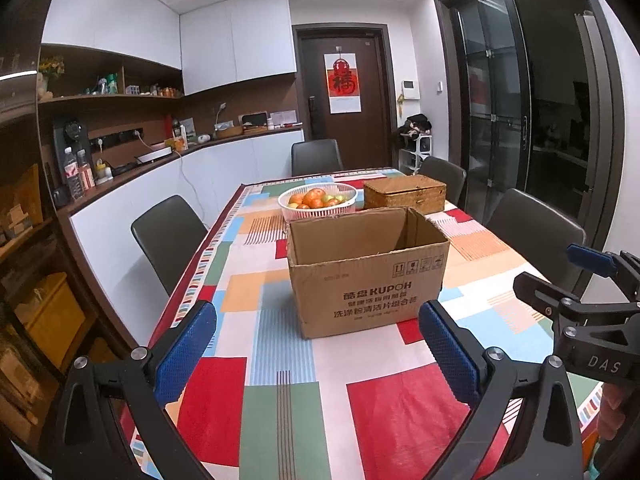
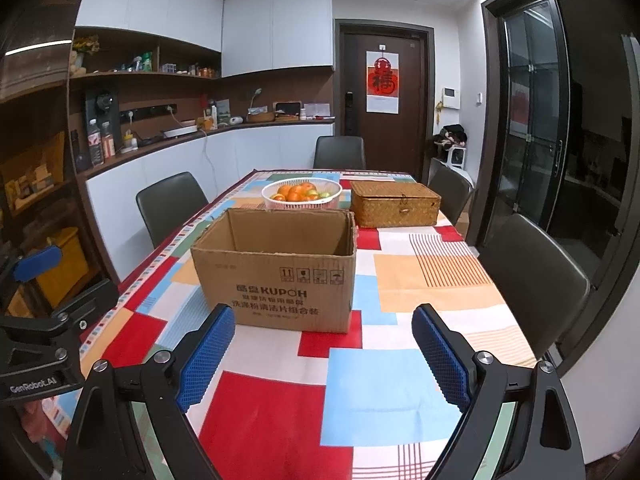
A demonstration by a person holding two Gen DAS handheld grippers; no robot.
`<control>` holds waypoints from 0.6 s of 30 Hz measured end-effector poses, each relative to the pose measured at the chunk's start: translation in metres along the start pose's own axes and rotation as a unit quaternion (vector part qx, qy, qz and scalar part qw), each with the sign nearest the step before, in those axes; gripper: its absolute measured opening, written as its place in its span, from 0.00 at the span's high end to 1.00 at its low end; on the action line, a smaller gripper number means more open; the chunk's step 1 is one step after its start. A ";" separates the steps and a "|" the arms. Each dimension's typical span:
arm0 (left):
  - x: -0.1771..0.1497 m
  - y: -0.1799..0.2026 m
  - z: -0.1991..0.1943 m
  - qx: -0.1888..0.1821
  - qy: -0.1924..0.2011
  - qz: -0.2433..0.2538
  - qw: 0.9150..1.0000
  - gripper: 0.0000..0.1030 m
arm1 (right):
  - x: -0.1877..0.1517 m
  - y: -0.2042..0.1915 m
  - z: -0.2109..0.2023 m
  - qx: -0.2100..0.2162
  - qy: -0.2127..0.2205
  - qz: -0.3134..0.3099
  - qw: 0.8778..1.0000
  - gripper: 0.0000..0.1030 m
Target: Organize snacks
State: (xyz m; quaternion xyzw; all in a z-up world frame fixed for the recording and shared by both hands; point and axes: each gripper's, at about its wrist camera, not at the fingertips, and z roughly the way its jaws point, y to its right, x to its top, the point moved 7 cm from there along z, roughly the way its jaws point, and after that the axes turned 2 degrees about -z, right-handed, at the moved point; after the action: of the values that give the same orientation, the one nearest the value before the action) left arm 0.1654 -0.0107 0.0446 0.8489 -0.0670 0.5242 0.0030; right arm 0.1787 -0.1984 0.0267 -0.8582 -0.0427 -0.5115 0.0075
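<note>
An open cardboard box marked KUPOH stands on the table with its colourful patchwork cloth; it also shows in the right wrist view. I see no contents from here. My left gripper is open and empty, held above the near end of the table in front of the box. My right gripper is open and empty, also short of the box. No snack packets are visible.
A white basket of oranges and apples and a closed woven lidded box stand behind the cardboard box. Dark chairs surround the table. A counter and shelves run along the left wall. The right gripper shows at the right edge.
</note>
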 end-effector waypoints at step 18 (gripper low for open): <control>0.004 0.003 -0.012 0.000 0.012 0.002 1.000 0.00 | -0.001 -0.002 -0.012 0.002 0.007 -0.001 1.000 0.12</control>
State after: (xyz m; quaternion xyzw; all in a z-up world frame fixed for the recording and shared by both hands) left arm 0.1557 -0.0132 0.0532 0.8427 -0.0684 0.5340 0.0031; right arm 0.1676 -0.1972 0.0316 -0.8545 -0.0452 -0.5175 0.0092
